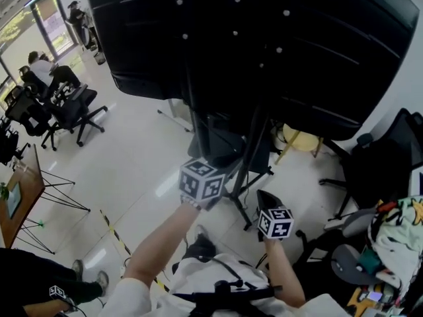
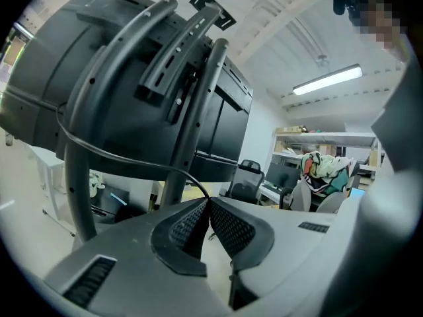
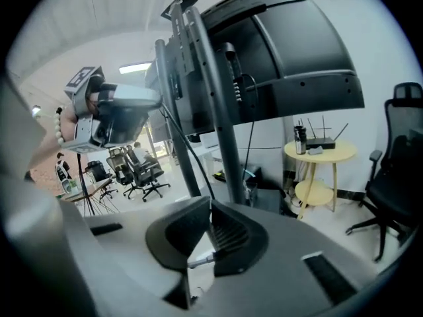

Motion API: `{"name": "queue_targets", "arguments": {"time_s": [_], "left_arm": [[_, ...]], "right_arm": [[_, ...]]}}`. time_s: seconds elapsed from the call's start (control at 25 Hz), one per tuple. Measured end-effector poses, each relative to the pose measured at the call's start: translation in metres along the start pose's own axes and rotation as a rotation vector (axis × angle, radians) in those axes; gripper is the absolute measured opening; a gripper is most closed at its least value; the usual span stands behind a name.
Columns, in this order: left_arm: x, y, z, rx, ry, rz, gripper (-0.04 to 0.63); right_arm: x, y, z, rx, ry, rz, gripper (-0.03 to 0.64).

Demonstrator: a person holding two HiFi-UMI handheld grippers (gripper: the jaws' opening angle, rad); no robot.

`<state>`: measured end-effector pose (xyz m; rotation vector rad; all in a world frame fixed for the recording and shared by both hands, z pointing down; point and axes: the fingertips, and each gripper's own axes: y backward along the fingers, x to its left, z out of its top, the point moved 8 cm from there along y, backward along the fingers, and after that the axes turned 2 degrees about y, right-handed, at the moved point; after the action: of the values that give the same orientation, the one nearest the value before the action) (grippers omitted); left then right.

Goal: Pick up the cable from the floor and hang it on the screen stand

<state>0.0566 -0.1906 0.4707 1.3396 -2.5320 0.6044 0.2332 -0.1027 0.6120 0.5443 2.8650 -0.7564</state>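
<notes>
The big black screen (image 1: 264, 45) stands on a dark tubular stand (image 1: 248, 157) right in front of me. In the left gripper view, a thin black cable (image 2: 119, 157) runs from my left gripper (image 2: 206, 202) up and left across the stand's curved tube (image 2: 79, 177). The jaws are shut on it. My right gripper (image 3: 210, 203) is also shut on the cable (image 3: 188, 154), whose metal plug (image 3: 201, 259) pokes out behind the pads. From there the cable rises to the left gripper (image 3: 157, 102), beside the stand post (image 3: 225, 124). In the head view both marker cubes (image 1: 201, 182) (image 1: 275, 222) hover near the stand's base.
A yellow round side table (image 3: 320, 154) with a router stands behind the stand. A black office chair (image 3: 396, 177) is at the right and a colourful cloth (image 1: 396, 230) lies over another chair. More office chairs (image 1: 59, 104) and a seated person are at the far left, by a wooden desk (image 1: 20, 203).
</notes>
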Motion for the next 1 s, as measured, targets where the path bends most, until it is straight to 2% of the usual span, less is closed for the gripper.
{"name": "queue_targets", "arguments": {"time_s": [0.08, 0.16, 0.32, 0.4, 0.52, 0.64, 0.8, 1.0], "left_arm": [[0.002, -0.013, -0.003, -0.006, 0.026, -0.017, 0.014], [-0.001, -0.016, 0.010, -0.058, 0.039, -0.050, 0.014], [-0.018, 0.008, 0.080, -0.259, 0.028, -0.159, 0.014], [-0.028, 0.025, 0.114, -0.305, -0.001, -0.185, 0.014], [-0.034, 0.042, 0.140, -0.316, -0.014, -0.193, 0.014], [-0.030, 0.056, 0.153, -0.325, -0.028, -0.165, 0.014], [-0.026, 0.074, 0.175, -0.347, -0.055, -0.146, 0.014], [-0.020, 0.098, 0.201, -0.354, -0.081, -0.124, 0.014]], "right_arm": [[-0.010, 0.007, -0.005, 0.010, -0.023, -0.027, 0.028], [-0.019, 0.016, -0.012, 0.017, -0.040, -0.054, 0.028], [-0.031, 0.026, -0.021, 0.018, -0.080, -0.094, 0.028], [-0.033, 0.025, -0.023, 0.020, -0.086, -0.097, 0.028], [-0.030, 0.019, -0.023, 0.023, -0.082, -0.089, 0.028], [-0.022, 0.003, -0.022, 0.032, -0.061, -0.056, 0.029], [-0.004, -0.029, -0.011, 0.057, -0.012, 0.013, 0.094], [0.031, -0.057, 0.009, 0.041, 0.047, 0.085, 0.109]]}}
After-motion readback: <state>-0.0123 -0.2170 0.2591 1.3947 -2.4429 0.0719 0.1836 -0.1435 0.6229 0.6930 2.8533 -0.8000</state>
